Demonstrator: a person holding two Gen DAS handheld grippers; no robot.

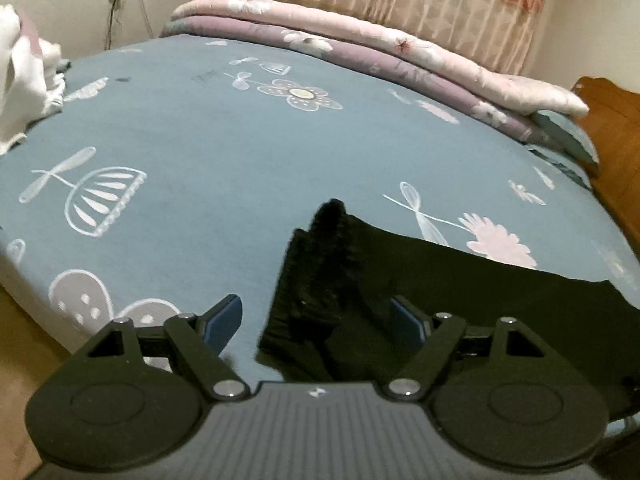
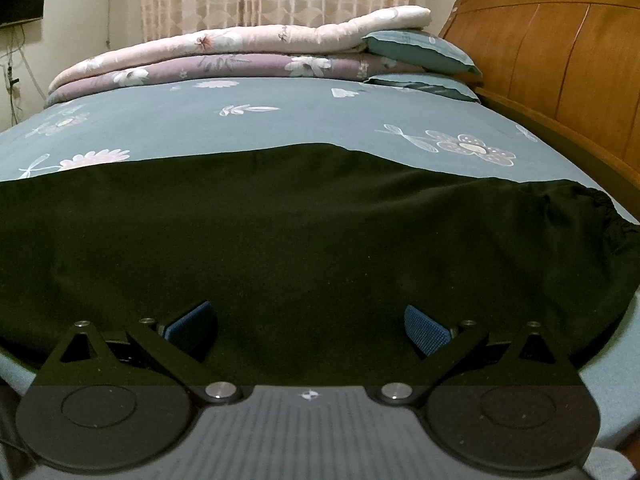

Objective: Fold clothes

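A black garment (image 2: 304,232) lies spread flat across the near part of the bed. In the left wrist view its ribbed, gathered end (image 1: 316,280) is bunched up and points away from me. My left gripper (image 1: 316,320) is open; that ribbed end lies between the blue pads (image 1: 222,320), which do not press on it. My right gripper (image 2: 308,326) hangs open low over the garment's broad middle, with only flat black cloth under the gap. At the far right the garment's gathered edge (image 2: 600,216) reaches the side of the bed.
The bed has a blue-grey sheet (image 1: 192,132) printed with white flowers. Folded pink and purple quilts (image 2: 240,56) and blue pillows (image 2: 420,52) lie at the far side. A wooden headboard (image 2: 560,64) stands on the right. White clothes (image 1: 24,72) are heaped at the left.
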